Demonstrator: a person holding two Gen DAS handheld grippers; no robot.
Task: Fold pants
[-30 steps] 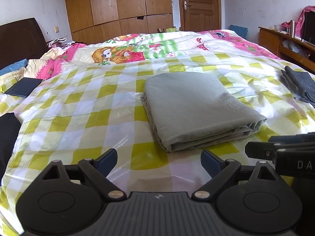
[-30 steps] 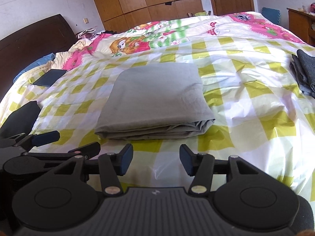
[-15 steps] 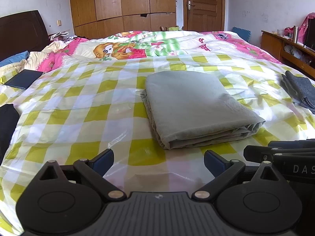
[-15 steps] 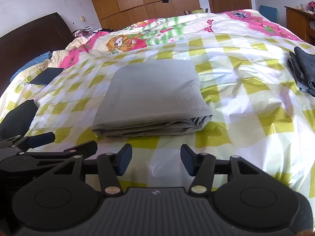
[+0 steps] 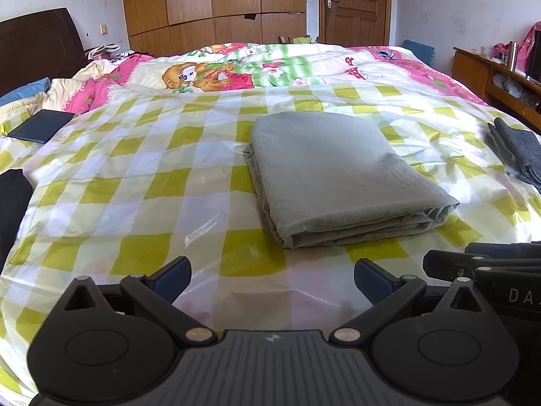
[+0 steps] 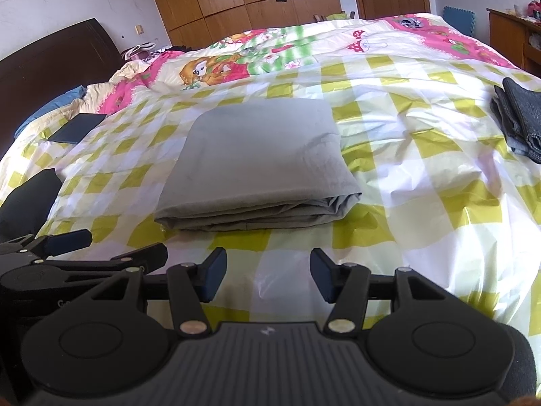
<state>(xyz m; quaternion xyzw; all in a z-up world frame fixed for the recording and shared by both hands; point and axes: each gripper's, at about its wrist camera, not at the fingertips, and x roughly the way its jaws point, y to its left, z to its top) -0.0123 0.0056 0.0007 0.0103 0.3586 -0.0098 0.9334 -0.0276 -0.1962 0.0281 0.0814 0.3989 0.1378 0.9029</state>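
Grey pants (image 5: 334,172) lie folded into a thick rectangle on the yellow-and-white checked sheet, their layered edge facing me; the right wrist view shows the same pants (image 6: 257,165) straight ahead. My left gripper (image 5: 270,277) hovers open over the sheet, short of the bundle's near left corner, with nothing between its blue pads. Just as empty and open, my right gripper (image 6: 263,274) hangs in front of the bundle's near edge. Each gripper shows at the edge of the other's view.
Folded dark grey garments (image 5: 517,152) lie at the bed's right edge. A dark flat case (image 5: 40,125) and a black cloth (image 5: 12,203) sit on the left. A colourful quilt (image 5: 257,67) covers the far half. A wooden cabinet (image 5: 497,71) stands at right.
The left wrist view has levelled out with a slight roll. Both grippers stay in place, open, and the pants have not moved.
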